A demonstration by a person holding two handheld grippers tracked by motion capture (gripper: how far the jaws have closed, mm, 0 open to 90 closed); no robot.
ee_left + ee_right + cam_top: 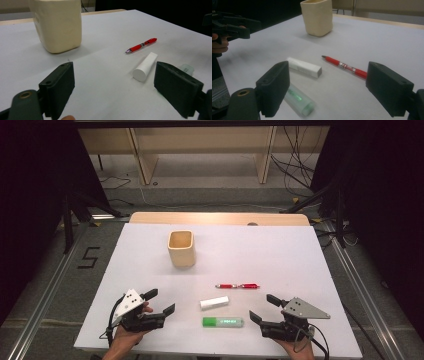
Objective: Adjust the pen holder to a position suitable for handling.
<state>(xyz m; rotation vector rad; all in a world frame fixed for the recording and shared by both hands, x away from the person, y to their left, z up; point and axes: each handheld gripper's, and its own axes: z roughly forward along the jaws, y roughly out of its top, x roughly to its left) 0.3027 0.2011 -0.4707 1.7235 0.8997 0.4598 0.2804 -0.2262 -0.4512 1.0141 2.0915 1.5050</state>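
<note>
Hovering: both grippers low over the near edge of the white table (150, 245), nothing between either pair of jaws.
Left gripper (162, 303): jaws spread wide, empty; held in a hand (127, 340) at the near left, aimed toward the middle of the table.
Right gripper (262, 308): jaws spread wide, empty; near right, aimed left toward the small items.
White tube (214, 302): lying flat between the two grippers, touching neither; in the left gripper view (145, 66) its round end faces the camera, just inside the right-hand jaw.
Green tube (223, 322): flat, just nearer the person than the white tube, close to the right gripper; in the right gripper view (299, 100) it lies beside the left-hand jaw.
Red pen (237, 286): flat, just beyond the white tube, apart from it.
Cream cup (181, 248): upright, open top, well beyond the three small items, toward the far left of centre.
</note>
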